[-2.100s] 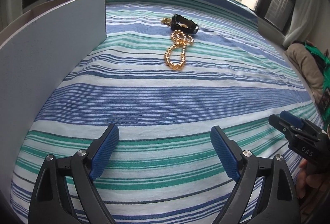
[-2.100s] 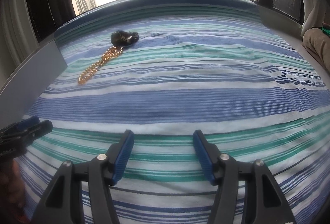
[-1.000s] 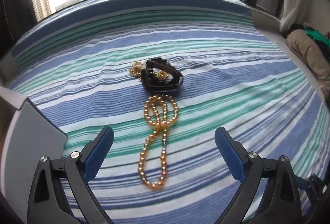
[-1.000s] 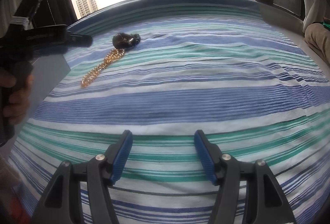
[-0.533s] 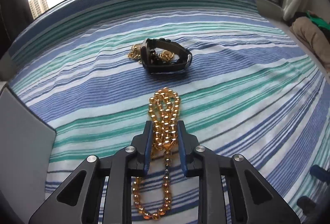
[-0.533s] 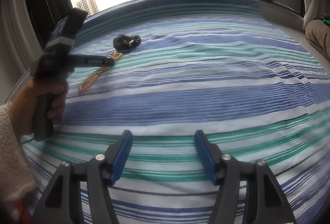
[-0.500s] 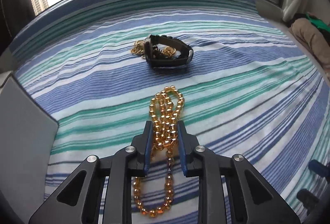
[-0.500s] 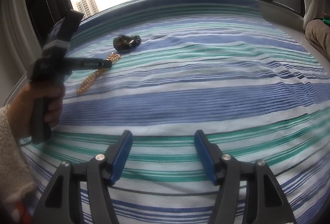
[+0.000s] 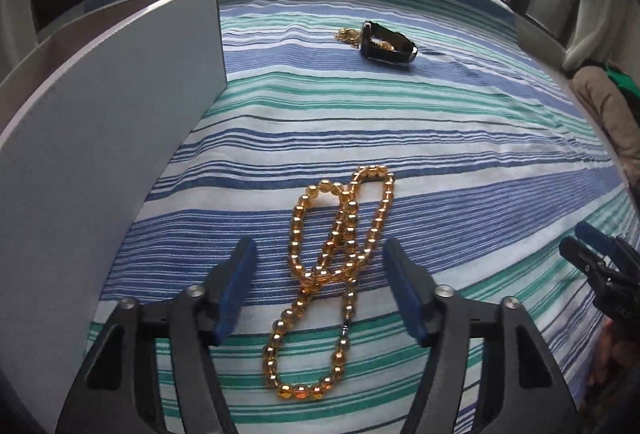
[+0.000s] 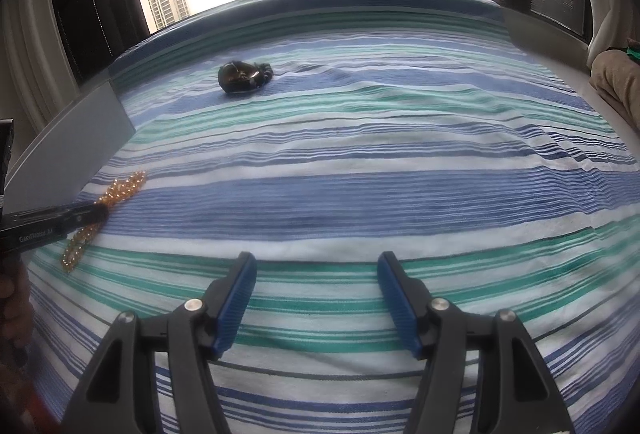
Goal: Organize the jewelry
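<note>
Left wrist view: left gripper (image 9: pixel 320 286) jaws, just opening, stood wide astride the amber bead necklace (image 9: pixel 332 258) lying loose on the striped cloth (image 9: pixel 460 138), grey box (image 9: pixel 100 138) at left, interior hidden; right wrist view: right gripper (image 10: pixel 314 298) parted, empty.

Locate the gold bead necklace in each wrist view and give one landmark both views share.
Left wrist: the gold bead necklace lies low in the centre on the striped cloth, between the open blue pads.
Right wrist: the necklace sits at the left edge, partly behind the left hand-held gripper.
Shared landmark: the black watch, farther off on the cloth.
</note>
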Demonstrator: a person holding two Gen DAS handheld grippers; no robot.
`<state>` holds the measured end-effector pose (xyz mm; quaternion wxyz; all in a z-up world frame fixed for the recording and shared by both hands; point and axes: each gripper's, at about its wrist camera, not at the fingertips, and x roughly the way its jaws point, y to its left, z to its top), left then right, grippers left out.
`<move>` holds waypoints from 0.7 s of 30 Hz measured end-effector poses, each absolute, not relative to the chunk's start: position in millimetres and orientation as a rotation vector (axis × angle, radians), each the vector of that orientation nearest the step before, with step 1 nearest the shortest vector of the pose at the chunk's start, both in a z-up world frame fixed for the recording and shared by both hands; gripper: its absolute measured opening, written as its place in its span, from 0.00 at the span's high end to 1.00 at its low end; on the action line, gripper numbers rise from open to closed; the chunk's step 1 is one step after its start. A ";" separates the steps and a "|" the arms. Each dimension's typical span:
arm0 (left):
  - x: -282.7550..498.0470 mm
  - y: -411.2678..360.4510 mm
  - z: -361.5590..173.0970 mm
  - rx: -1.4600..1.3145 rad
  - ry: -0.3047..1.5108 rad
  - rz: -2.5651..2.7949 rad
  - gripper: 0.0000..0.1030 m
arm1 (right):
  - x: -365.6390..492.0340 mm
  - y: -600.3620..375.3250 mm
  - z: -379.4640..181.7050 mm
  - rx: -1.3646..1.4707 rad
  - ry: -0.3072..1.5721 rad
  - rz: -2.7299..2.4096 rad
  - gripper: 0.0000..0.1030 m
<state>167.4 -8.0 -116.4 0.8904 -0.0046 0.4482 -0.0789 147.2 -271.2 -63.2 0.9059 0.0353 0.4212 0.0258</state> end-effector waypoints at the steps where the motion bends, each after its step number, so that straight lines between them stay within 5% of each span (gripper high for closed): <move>1: 166.7 -8.2 -118.5 -0.011 0.927 -0.151 0.21 | 146.9 -270.1 -63.1 0.066 0.871 0.051 0.37; 5: 163.3 -17.2 -123.5 0.066 0.909 -0.134 0.16 | 147.1 -267.4 -63.1 0.044 0.876 0.043 0.36; 7: 164.3 -18.8 -125.7 0.072 0.922 -0.128 0.06 | 146.4 -267.0 -62.9 0.039 0.878 0.042 0.36; 15: 165.8 -18.5 -127.3 0.065 0.920 -0.122 0.04 | 170.8 -251.8 -45.7 -0.003 1.058 0.170 0.28; 21: 167.5 -19.2 -128.2 0.066 0.919 -0.118 0.03 | 265.4 -240.7 14.8 0.077 0.929 0.262 0.28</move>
